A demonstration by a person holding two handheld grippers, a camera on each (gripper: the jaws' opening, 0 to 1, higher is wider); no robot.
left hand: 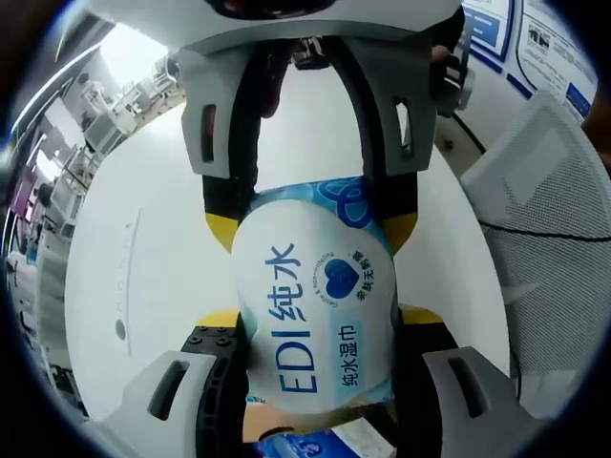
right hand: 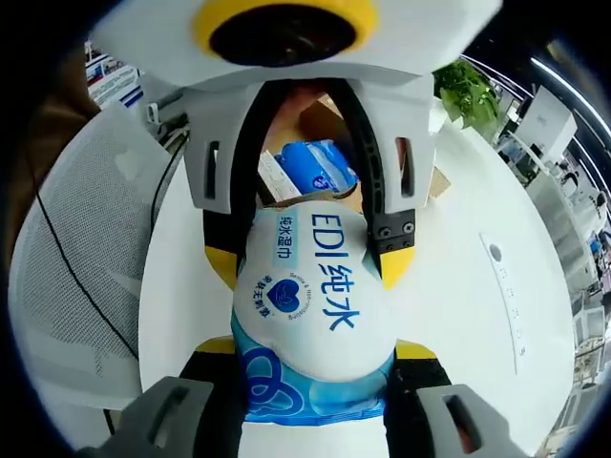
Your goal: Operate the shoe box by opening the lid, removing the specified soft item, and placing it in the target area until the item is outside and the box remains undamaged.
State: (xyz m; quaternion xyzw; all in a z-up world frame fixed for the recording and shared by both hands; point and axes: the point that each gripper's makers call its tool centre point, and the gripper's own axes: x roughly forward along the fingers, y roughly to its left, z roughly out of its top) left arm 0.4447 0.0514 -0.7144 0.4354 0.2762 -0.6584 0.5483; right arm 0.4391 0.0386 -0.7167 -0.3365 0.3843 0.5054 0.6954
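Wet-wipes pack [left hand: 320, 315], white and blue with "EDI" print, clamped between both tools at once. Left gripper [left hand: 320, 391] closed on the pack's near end, jaws rising from 6 o'clock in the left gripper view; right gripper [left hand: 310, 224] reaching down from 12 o'clock there, pinching the far end with its yellow-tipped jaws. Same grasp seen mirrored in the right gripper view: pack [right hand: 310, 305] at centre, right gripper [right hand: 315, 382] shut on the blue end at 6 o'clock, left gripper [right hand: 305, 258] biting from 12 o'clock. Cardboard shoe box [right hand: 320, 119] with another blue pack inside, beyond at 12 o'clock. White table [left hand: 143, 286] below; mesh chair [left hand: 554, 210] at 3 o'clock.

Judged step: removal done, item out of the box, transfer under way. Next: carry over bare tabletop, lower, release both grips gently.
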